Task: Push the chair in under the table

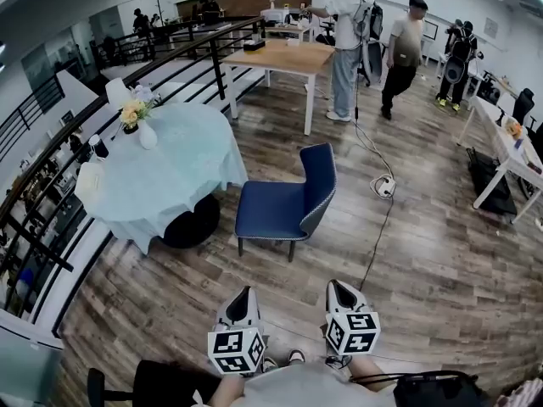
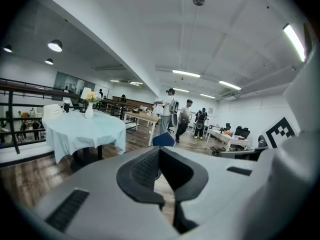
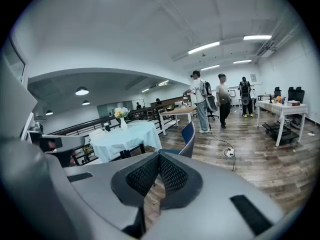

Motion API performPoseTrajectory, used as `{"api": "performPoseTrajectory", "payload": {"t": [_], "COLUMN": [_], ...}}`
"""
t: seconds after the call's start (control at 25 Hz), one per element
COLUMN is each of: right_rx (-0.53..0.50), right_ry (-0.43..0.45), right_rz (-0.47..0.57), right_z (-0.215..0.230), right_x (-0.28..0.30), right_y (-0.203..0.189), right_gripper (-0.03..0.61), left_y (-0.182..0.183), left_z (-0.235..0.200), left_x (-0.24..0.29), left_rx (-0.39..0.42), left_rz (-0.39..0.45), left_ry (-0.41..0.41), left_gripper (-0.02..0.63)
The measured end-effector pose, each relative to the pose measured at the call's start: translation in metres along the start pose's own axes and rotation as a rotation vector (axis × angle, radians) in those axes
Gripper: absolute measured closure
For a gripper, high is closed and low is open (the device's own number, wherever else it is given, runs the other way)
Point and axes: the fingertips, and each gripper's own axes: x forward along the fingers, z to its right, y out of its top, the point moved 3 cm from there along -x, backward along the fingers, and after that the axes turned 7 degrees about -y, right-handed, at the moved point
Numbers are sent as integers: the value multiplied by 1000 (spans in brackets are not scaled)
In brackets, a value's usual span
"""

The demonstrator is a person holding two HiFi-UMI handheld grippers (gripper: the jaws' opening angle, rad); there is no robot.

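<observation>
A blue upholstered chair (image 1: 288, 202) stands on the wood floor, pulled out to the right of a round table (image 1: 170, 176) draped in a pale cloth; its back faces away from the table. Both grippers hang low near my body, well short of the chair. My left gripper (image 1: 244, 293) and right gripper (image 1: 338, 285) are shut with nothing between them. In the left gripper view the chair (image 2: 164, 139) peeks over the closed left gripper (image 2: 160, 150), the table (image 2: 85, 129) to its left. The right gripper view shows the chair (image 3: 187, 134) and table (image 3: 125, 136) beyond the shut right gripper (image 3: 159, 155).
A vase of flowers (image 1: 140, 125) stands on the round table. A black railing (image 1: 85, 117) runs along the left. A cable with a power strip (image 1: 386, 186) lies right of the chair. Two people (image 1: 346, 49) stand by a wooden table (image 1: 280, 56); white desks (image 1: 509, 155) line the right.
</observation>
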Motion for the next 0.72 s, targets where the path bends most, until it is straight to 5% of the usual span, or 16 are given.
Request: {"api": "performPoseTrajectory", "payload": {"t": [0.72], "right_rx": [-16], "right_ry": [-1], "right_rz": [-6], "right_z": [58], "right_x": [29], "right_y": [18], "right_gripper": [561], "left_y": [-1], "left_z": [44], "left_x": [70], "left_rx": [4], "left_rz": [-44], "left_ry": [-39], "left_gripper": [609]}}
